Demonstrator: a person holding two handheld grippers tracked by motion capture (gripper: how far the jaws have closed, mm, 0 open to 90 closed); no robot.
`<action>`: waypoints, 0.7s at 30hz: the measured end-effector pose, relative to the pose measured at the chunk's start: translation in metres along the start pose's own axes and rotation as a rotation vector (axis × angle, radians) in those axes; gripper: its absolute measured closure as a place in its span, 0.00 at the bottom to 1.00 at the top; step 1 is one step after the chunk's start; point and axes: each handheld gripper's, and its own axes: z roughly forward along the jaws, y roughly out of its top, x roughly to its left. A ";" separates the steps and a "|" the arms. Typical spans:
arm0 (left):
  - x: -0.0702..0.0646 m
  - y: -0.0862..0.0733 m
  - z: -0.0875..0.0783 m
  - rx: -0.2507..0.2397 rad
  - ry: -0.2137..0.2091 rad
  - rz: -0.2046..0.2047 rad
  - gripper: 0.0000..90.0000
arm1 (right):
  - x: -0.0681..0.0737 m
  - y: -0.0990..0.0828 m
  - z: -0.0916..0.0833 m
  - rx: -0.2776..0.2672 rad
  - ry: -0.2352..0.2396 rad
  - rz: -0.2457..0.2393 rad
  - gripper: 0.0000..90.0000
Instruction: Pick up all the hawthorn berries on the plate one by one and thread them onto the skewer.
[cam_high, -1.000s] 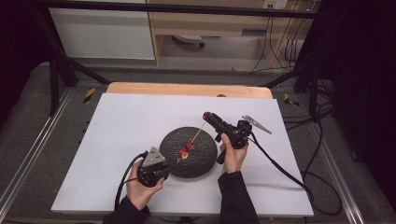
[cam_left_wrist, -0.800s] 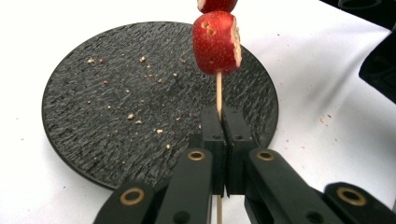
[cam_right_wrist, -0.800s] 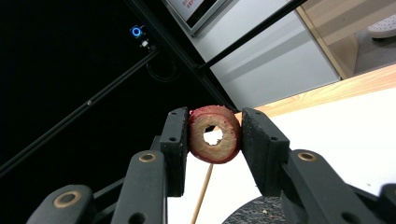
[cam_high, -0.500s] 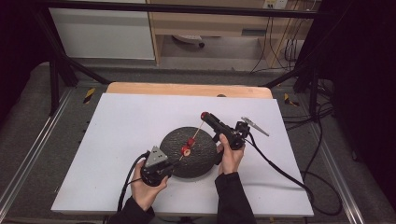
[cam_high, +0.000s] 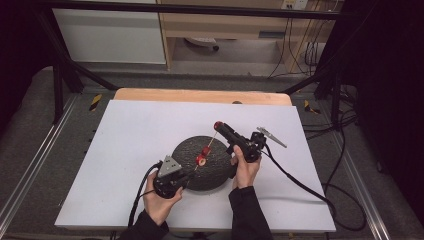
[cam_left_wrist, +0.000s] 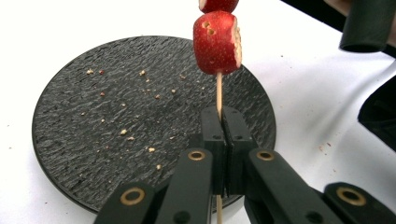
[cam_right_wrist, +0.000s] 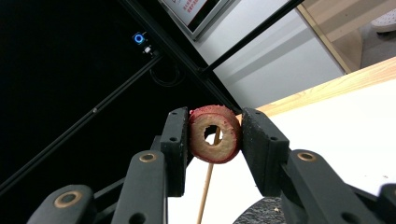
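A thin wooden skewer (cam_high: 212, 144) slants over the black round plate (cam_high: 220, 175). My left gripper (cam_high: 188, 175), at the plate's near left rim, is shut on the skewer's lower end (cam_left_wrist: 218, 95). Two red fruit pieces (cam_high: 203, 155) sit threaded on the stick; the nearer one (cam_left_wrist: 217, 43) hangs above my left jaws. My right gripper (cam_high: 218, 125) is at the skewer's far end above the plate's back edge, shut on a red fruit ring (cam_right_wrist: 215, 134) with a hole in its middle. The stick (cam_right_wrist: 206, 186) shows behind that ring.
Crumbs lie scattered on the plate (cam_left_wrist: 116, 112). The plate rests on a white board (cam_high: 130, 140) with a wooden strip (cam_high: 200, 95) along the back. The right gripper's cable (cam_high: 300, 182) trails off to the right across the board.
My left hand has edged slightly to the right, toward the plate. The right hand and both grips look the same.
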 end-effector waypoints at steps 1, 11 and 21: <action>-0.001 0.000 0.000 -0.003 0.004 0.000 0.99 | 0.000 -0.001 0.000 -0.002 0.000 0.003 0.70; -0.003 0.002 0.004 -0.010 0.003 -0.035 0.99 | 0.000 -0.005 0.002 0.025 -0.002 0.023 0.70; 0.002 0.009 0.010 0.006 -0.006 -0.050 0.99 | -0.001 -0.015 0.002 0.073 -0.006 -0.021 0.70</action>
